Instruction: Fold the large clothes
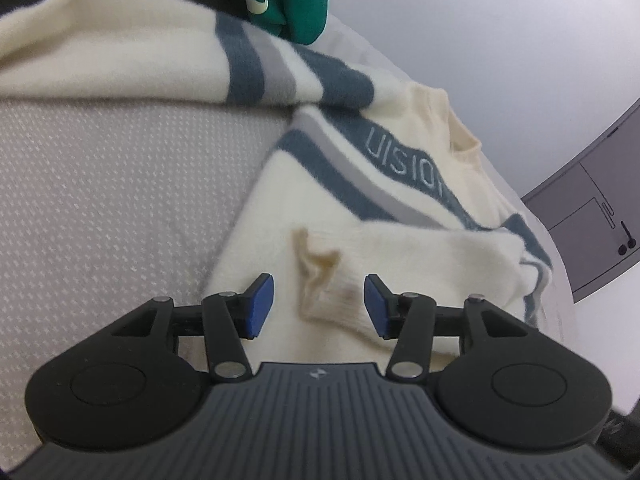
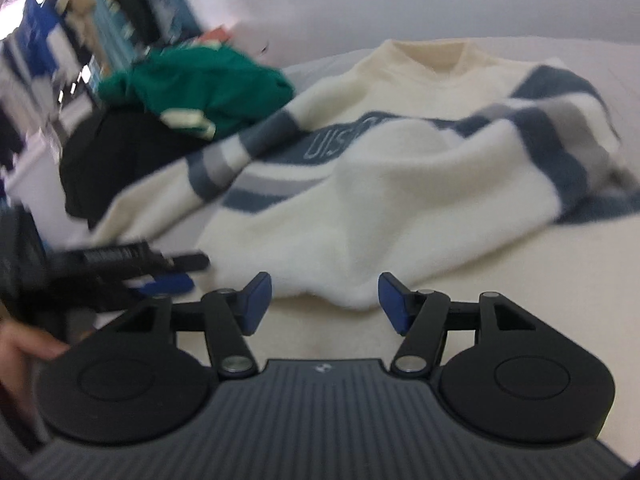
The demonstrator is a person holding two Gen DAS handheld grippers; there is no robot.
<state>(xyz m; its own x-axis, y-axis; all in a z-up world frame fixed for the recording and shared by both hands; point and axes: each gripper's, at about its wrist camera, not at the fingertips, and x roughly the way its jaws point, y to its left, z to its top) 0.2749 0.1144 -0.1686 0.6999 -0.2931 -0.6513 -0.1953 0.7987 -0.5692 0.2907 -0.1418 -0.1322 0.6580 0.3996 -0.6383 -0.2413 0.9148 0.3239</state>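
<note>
A cream sweater (image 1: 400, 184) with blue and grey stripes and pale lettering lies spread on the bed. One sleeve is folded across its body, and the ribbed cuff (image 1: 324, 292) lies between the blue pads of my left gripper (image 1: 318, 308), which stands open with a gap on the left side. In the right wrist view the sweater (image 2: 400, 168) lies collar away. A folded cream edge reaches just in front of my open right gripper (image 2: 324, 302), with nothing pressed by its pads. The left gripper (image 2: 160, 276) shows blurred at the left.
A green garment (image 2: 200, 84) lies on a black one (image 2: 112, 160) beside the sweater's far sleeve. The light textured bed cover (image 1: 100, 200) stretches to the left. A grey cabinet (image 1: 592, 216) stands beyond the bed's edge. A person's hand (image 2: 20, 344) is at the left border.
</note>
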